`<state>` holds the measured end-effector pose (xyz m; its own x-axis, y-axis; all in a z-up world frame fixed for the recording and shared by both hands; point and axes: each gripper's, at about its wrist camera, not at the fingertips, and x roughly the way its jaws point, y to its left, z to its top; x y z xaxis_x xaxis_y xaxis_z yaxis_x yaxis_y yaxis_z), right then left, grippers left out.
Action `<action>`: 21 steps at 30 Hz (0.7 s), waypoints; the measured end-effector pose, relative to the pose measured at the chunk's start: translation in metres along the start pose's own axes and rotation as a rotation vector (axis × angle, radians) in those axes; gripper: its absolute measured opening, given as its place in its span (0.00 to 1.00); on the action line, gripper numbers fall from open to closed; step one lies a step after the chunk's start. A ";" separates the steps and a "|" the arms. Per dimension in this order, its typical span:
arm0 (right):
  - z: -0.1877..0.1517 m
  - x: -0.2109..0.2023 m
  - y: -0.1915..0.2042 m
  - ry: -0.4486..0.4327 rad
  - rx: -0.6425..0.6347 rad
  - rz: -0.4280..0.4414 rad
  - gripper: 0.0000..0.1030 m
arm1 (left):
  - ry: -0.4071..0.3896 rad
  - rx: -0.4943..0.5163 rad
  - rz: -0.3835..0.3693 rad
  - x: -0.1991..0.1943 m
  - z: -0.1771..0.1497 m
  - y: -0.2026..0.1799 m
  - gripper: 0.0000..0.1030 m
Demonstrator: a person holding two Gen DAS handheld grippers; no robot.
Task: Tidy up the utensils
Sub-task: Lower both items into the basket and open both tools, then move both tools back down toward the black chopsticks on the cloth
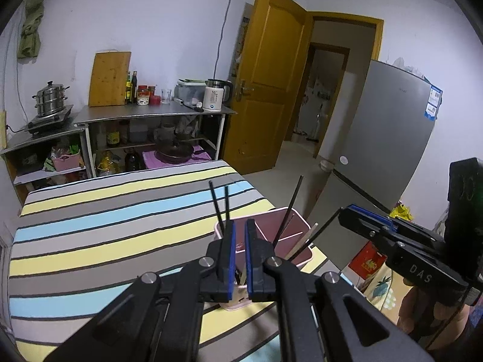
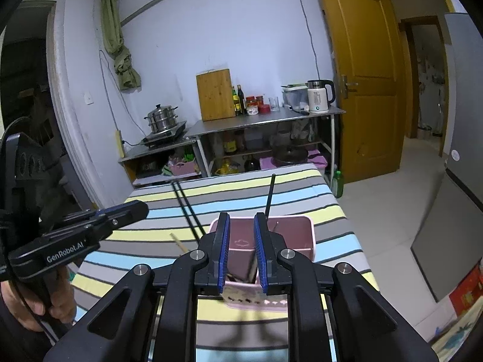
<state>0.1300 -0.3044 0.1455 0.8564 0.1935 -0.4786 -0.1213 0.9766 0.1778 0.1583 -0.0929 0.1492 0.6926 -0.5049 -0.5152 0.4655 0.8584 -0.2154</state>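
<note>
Pink utensil holder near the striped table's right edge holds black chopsticks; both grippers, left and right, hover spread and empty, best lowered slowly.

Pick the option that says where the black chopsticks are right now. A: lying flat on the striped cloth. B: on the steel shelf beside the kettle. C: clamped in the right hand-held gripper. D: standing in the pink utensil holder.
D: the black chopsticks stand leaning in the pink utensil holder, tips up above its rim.
</note>
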 end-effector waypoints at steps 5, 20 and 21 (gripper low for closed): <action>-0.011 -0.010 0.007 0.008 -0.008 0.014 0.16 | -0.005 -0.016 0.015 -0.015 -0.015 0.010 0.06; -0.057 0.008 0.032 0.110 -0.030 0.095 0.16 | 0.098 -0.148 0.103 -0.009 -0.086 0.061 0.12; -0.061 0.011 0.033 0.118 -0.033 0.100 0.16 | 0.105 -0.153 0.108 -0.008 -0.091 0.062 0.13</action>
<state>0.1047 -0.2640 0.0942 0.7747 0.2975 -0.5580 -0.2206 0.9541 0.2023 0.1316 -0.0271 0.0639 0.6688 -0.4040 -0.6241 0.2972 0.9148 -0.2736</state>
